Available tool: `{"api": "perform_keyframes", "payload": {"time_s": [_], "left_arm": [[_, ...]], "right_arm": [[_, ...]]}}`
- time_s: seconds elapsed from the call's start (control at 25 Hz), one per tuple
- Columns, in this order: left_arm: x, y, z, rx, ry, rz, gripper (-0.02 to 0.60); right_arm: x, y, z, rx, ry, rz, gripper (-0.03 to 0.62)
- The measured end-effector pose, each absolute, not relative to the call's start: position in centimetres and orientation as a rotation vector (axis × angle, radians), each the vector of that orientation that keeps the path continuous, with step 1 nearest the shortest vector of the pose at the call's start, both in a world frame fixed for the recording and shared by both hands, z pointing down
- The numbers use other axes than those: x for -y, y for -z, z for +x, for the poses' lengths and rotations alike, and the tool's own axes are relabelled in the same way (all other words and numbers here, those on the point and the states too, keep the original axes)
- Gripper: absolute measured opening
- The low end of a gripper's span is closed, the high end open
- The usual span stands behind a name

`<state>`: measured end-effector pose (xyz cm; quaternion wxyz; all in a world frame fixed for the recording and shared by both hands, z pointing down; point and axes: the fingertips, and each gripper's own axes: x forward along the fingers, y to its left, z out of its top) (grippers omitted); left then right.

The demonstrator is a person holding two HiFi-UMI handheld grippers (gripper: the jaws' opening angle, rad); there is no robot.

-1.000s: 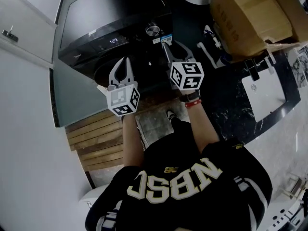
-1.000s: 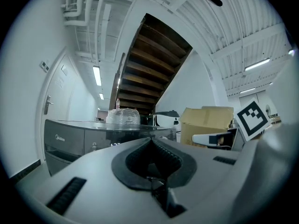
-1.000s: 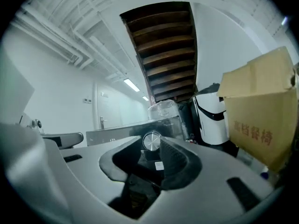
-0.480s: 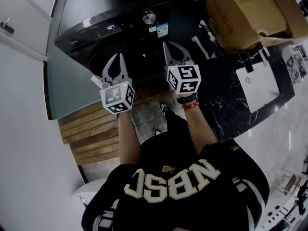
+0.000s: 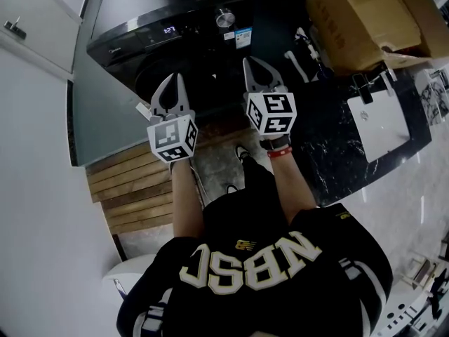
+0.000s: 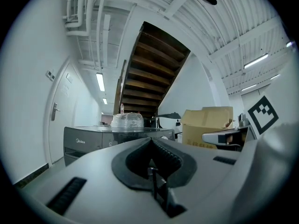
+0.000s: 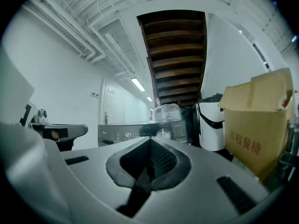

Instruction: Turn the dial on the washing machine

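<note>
Since a second ago the right claw (image 5: 251,62) has been closing, and now its jaws stand together with nothing between them (the right gripper view shows them meeting at the tips). Both claws have shifted only a little in the head view. The left claw (image 5: 175,77) is also closed and empty.

The dial (image 5: 224,17) is on the front panel of the washer (image 5: 151,2), at the right of the lit display (image 5: 169,29), with a blue label (image 5: 243,35) just beside it. It is well apart from both claws. The right gripper view shows it just above the claw tips, further ahead.

I think the main danger is the closed claw. If the right claw goes forward as it is, the jaws cannot go around the dial. The tips will only knock on its face, or slide off to the display or the label and perhaps press something on the panel. So the jaws must open before they arrive.

A second danger: the dial looks round and of shiny metal, so a grip that is off its centre or too light can slip, and then the claw rolls but the dial stays.

Third, the person must step in, and the box (image 5: 365,20) at the right stands near the right arm's way; a bump there can push the claw aside.
</note>
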<state>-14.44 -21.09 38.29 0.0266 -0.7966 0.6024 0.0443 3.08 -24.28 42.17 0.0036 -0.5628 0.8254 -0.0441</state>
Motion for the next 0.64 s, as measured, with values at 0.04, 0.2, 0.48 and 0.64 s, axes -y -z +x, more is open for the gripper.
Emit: {"api": "perform_keyframes", "payload": {"time_s": [0.04,0.2,0.48,0.64], "left_arm": [[21.0,-38.2,-14.4,-1.859,-0.136,-2.463,0.014],[20.9,-37.2,-14.5,-1.851,-0.199,-2.494,0.014],[21.3,-36.0,-13.9,-1.807,-0.212,-2.502,0.014],[22.1,-35.9,-13.9,-1.807,-0.194,-2.492,0.014]], "right_arm": [[24.3,-42.2,3.2,-2.581,0.14,-1.774,0.008],[24.5,-42.2,3.5,-2.575,0.136,-1.815,0.008],[25.0,-41.5,3.7,-2.556,0.162,-1.758,0.008],[26.0,-40.7,2.8,-2.606,0.13,-1.687,0.008]]}}
